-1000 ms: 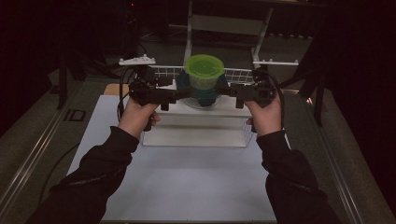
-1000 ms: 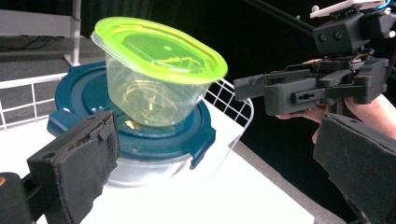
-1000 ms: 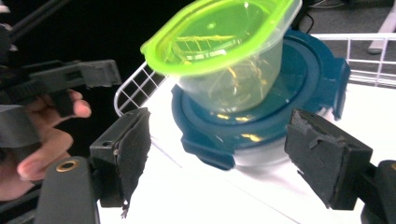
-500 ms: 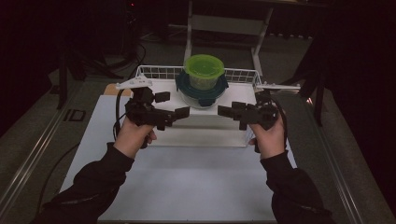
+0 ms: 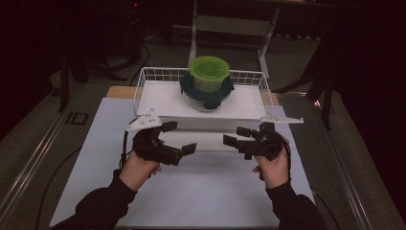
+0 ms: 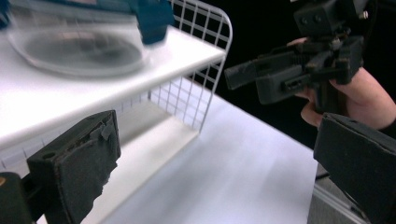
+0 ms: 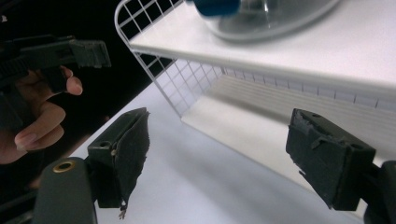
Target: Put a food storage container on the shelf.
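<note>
Here, in the high view, a clear glass bowl with a dark teal clip-on lid (image 5: 207, 93) sits on the top shelf of a white wire-sided rack (image 5: 143, 88), toward twelve o'clock on the white table mat (image 5: 201, 191), and a lime-green round lidded tub (image 5: 208, 73) is stacked on that lid. The left gripper (image 5: 184, 138) hangs at about eight o'clock from the bowl, the right gripper (image 5: 233, 135) at about four o'clock, both in front of the rack and well apart from the bowl, tips turned toward each other.

The two gripper views add what the high view cannot: the rack's lower shelf (image 7: 243, 121) beneath the top one, and the bowl's glass underside seen from below, though blurred. In the left gripper view the jaws stand wide with nothing between them, and the other hand (image 6: 355, 93) appears at two o'clock. The right gripper view likewise shows its jaws spread wide and empty.
</note>
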Motion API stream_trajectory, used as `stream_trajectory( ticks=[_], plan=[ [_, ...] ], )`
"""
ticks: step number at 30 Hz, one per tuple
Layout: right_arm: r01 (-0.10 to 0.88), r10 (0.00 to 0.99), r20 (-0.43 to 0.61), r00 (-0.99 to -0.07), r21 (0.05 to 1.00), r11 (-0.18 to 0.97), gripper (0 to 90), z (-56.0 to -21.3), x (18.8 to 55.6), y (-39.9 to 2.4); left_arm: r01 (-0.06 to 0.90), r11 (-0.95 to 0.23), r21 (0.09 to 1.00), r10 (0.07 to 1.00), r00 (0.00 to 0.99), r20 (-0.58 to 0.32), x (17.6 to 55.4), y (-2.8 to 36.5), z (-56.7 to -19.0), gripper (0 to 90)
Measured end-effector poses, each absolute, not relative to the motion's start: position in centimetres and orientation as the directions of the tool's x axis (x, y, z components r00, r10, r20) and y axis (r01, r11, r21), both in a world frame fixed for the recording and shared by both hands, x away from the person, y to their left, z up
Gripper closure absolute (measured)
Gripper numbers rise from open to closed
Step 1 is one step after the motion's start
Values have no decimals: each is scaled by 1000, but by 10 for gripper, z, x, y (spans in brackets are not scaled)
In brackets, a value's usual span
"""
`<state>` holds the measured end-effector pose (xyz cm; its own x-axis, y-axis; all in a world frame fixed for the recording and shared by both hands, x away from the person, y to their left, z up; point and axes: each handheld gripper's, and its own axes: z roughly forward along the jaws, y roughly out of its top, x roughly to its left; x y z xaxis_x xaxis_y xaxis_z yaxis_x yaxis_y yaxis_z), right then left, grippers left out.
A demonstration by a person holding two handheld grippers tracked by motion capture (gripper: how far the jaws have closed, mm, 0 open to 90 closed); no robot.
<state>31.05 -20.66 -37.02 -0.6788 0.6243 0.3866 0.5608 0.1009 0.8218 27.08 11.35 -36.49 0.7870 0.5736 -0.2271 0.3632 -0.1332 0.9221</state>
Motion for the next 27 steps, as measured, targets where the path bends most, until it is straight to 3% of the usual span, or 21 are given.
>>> stream_trajectory(
  ticks=[27],
  plan=[
    [585,638,388,-665,801,124,207,-460,273,-229,405,-220,887,602,772,-204,229,122,-460,2]
  ],
)
